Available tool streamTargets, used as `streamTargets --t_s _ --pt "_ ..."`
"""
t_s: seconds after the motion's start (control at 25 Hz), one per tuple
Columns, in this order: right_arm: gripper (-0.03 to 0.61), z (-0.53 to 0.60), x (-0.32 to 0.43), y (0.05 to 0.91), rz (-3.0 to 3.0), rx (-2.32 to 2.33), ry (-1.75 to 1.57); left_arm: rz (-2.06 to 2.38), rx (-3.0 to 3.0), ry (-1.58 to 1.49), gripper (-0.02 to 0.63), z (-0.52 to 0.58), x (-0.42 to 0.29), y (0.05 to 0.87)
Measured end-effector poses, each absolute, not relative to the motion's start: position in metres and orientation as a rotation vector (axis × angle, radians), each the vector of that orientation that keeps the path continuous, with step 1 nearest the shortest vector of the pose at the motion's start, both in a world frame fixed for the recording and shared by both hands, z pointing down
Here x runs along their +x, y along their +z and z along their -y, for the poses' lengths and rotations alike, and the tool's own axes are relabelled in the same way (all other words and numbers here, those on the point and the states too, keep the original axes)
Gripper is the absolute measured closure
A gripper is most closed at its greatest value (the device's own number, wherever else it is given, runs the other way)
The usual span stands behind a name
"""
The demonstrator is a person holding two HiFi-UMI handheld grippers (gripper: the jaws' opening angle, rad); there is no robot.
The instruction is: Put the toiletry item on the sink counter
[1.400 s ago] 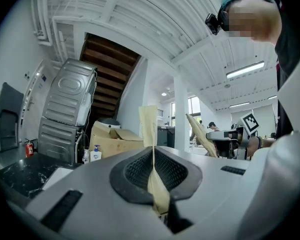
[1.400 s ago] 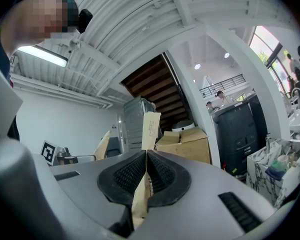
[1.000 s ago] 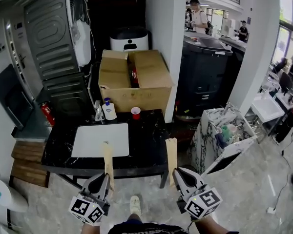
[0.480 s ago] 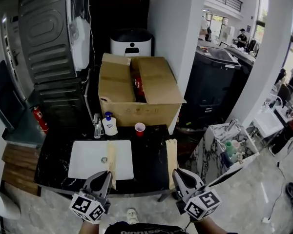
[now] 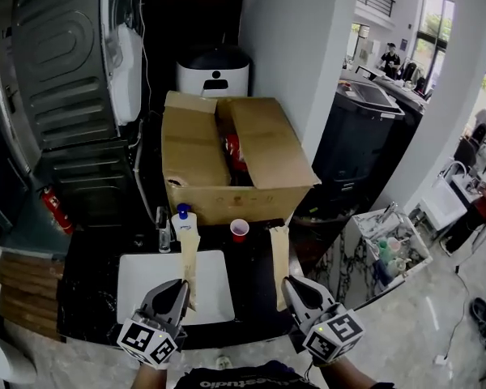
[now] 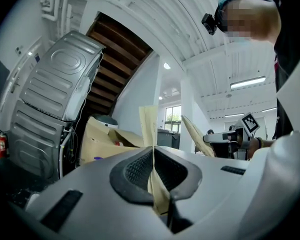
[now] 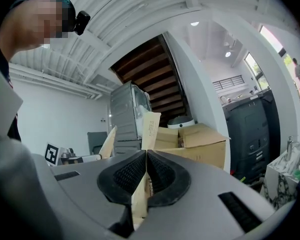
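Paper packets (image 5: 189, 258), two, one per hand-held gripper (image 5: 181, 288)

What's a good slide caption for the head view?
Left tool holds a tan packet, right tool a second packet, at the black sink counter.

Right gripper (image 7: 146, 153): jaws closed on an upright tan paper packet (image 7: 150, 125). Behind: open cardboard box (image 7: 202, 145), grey ribbed appliance (image 7: 123, 113). Left: second tan packet (image 7: 109, 140).
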State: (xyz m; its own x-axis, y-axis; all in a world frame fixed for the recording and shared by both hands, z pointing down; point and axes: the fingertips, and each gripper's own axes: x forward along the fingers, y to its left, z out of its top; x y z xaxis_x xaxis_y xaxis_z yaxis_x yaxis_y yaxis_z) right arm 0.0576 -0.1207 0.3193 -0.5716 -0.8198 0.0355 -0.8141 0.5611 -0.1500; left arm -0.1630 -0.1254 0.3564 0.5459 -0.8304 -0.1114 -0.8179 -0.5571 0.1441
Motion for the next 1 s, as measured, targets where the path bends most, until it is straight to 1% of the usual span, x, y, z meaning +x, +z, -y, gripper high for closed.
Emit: streamTargets --t_s 0.32,0.6,0.8,1.0 --pt "0.535 0.148 0.062 0.339 -2.760 -1.497 -0.286 1.386 2.669 -0.246 0.594 0.152 -0.155 0.379" --pt "0.535 0.184 0.074 0.359 -2.774 -1.523 -0.363 1.387 2.668 -0.218 0.594 0.172 -0.143 0.382" --pt "0.535 0.211 0.080 0.406 -2.800 -1.589 -0.523 1.387 2.642 -0.196 0.594 0.182 -0.136 0.394" --pt "0.535 0.243 0.080 0.473 -2.813 -1.690 -0.765 1.377 2.618 -0.167 0.594 0.186 -0.132 0.407"
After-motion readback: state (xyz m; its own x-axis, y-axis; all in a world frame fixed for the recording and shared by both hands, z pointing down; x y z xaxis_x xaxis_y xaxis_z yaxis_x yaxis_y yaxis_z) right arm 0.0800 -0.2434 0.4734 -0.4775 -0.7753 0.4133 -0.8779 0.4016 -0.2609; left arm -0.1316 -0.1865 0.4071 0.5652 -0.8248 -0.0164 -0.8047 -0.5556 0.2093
